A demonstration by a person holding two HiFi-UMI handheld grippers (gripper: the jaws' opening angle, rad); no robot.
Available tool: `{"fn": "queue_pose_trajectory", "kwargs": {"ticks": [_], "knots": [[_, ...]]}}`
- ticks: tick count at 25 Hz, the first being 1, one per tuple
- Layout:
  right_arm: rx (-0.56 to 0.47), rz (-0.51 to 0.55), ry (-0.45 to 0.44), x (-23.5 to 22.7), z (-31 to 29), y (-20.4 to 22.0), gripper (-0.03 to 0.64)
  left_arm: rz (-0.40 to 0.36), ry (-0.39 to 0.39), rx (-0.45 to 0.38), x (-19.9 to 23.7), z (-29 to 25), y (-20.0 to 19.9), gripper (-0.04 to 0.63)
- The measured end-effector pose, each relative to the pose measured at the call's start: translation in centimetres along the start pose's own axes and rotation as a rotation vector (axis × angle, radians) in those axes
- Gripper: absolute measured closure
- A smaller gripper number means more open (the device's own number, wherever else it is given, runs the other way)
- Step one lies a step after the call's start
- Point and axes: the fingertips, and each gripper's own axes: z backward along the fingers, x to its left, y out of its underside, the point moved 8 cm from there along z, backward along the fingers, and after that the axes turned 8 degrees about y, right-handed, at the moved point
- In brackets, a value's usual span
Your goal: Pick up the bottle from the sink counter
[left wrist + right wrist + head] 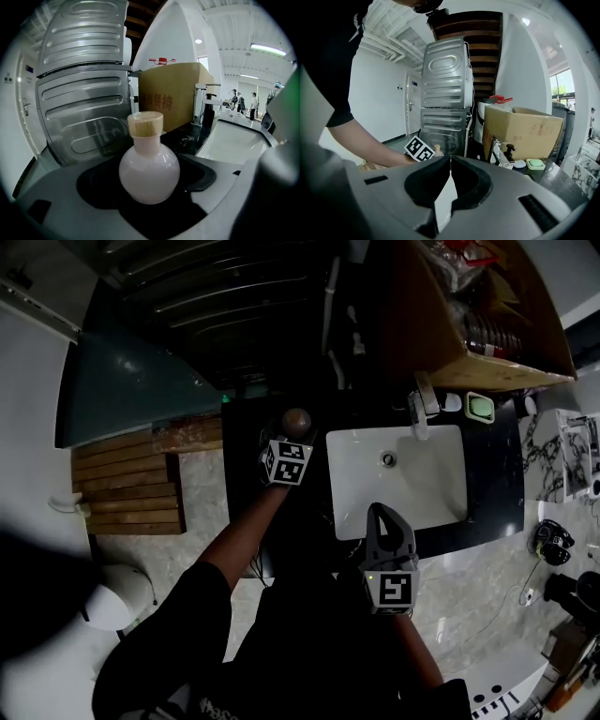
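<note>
A round white bottle point(149, 171) with a wooden stopper point(146, 124) stands upright on the dark counter point(246, 442), left of the sink. From above only its stopper point(296, 418) shows. My left gripper point(150, 177) is around it: the bottle's belly sits between the wide-spread jaws, and the black pads point(206, 176) stand a little off the glass. In the head view the left gripper point(292, 435) reaches forward to the bottle. My right gripper point(380, 514) hovers over the sink's near edge; in its own view the right gripper point(450, 161) is shut, tips meeting, nothing held.
The white sink point(431, 493) has a faucet point(422, 409) and a green soap dish point(480, 407) behind it. A cardboard box point(469, 324) stands at the back right. Stacked metal machines point(82, 89) rise just behind the bottle. A wooden mat point(127, 488) lies on the floor at left.
</note>
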Motion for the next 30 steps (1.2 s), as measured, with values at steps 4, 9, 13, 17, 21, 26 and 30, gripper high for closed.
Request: {"fn": "queue_pose_trajectory", "kwargs": {"ticks": [4,9,13,17,21,26,30], "knots": [[-0.002,0.001,0.013,-0.6,-0.1,0.0,0.578,0.026,0.033,-0.016,0.1,-0.4,0.2,0.225],[-0.012,-0.002,0.015,-0.2,-0.1,0.1,0.578,0.028,0.058,0.005,0.3,-0.7,0.1,0.225],[-0.01,-0.028,0.023,0.5,0.4,0.2,0.578,0.018,0.071,0.006,0.3,-0.4,0.3,0.221],[-0.037,-0.039,0.032,0.6,1.0,-0.3,0.578,-0.03,0.107,0.003,-0.5,0.3,0.7,0.216],[-0.033,-0.028,0.047,0.2,1.4,-0.3,0.578,-0.024,0.112,-0.028,-1.1,1.5,1.0,0.216],[-0.054,-0.018,0.027,0.6,1.5,-1.1,0.578,-0.009,0.109,-0.074,-2.0,4.3,1.3,0.216],[-0.087,-0.049,0.006,1.4,1.4,-1.1,0.578,0.0,0.11,-0.099,-3.0,7.3,1.3,0.216]]}}
